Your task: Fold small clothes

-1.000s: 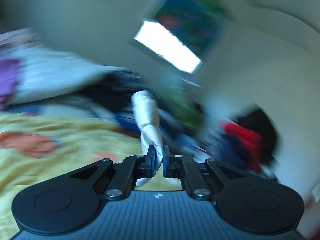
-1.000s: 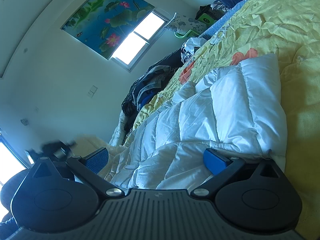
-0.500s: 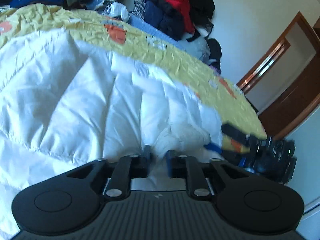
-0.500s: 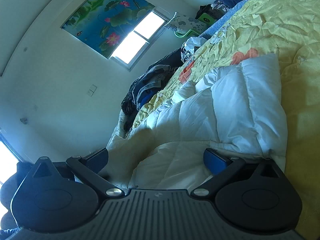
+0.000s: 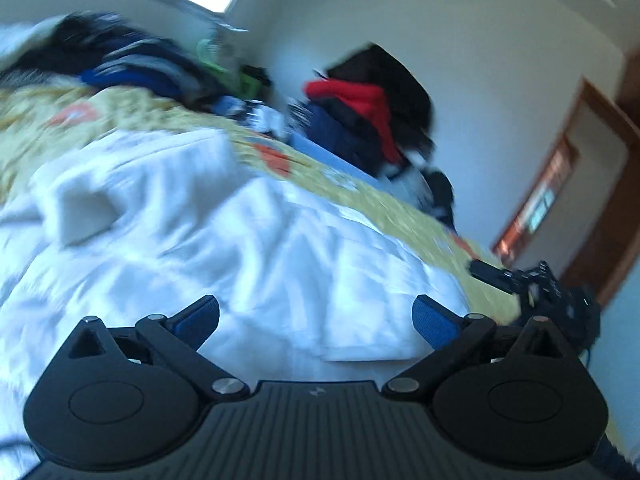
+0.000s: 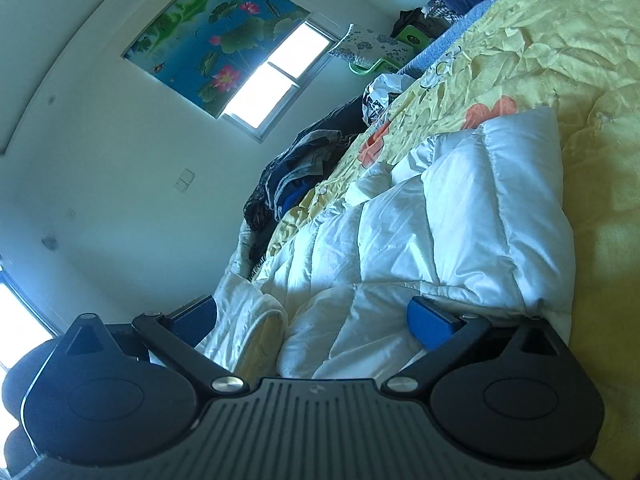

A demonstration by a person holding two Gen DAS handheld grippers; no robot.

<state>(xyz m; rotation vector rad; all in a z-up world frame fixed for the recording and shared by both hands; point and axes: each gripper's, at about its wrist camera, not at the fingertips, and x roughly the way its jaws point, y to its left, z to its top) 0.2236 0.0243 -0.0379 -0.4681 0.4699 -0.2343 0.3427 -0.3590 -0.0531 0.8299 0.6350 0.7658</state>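
Observation:
A white quilted puffer jacket (image 5: 248, 240) lies on the yellow flowered bedspread (image 5: 384, 200). One sleeve (image 5: 80, 204) lies folded across its body. My left gripper (image 5: 316, 316) is open and empty, just above the jacket's near edge; this view is blurred by motion. My right gripper (image 6: 312, 320) is open and empty, low against the jacket (image 6: 460, 220), with the sleeve cuff (image 6: 256, 328) between its blue pads. The right gripper also shows in the left wrist view (image 5: 536, 292), at the jacket's right edge.
Piles of dark, blue and red clothes (image 5: 360, 112) line the far side of the bed. More dark clothes (image 6: 296, 176) lie by the wall under a window (image 6: 276, 84). A wooden door (image 5: 568, 208) stands at the right.
My left gripper carried the white sleeve across onto the jacket, then opened and let it go. The sleeve now lies by the right gripper, which has stayed still and open.

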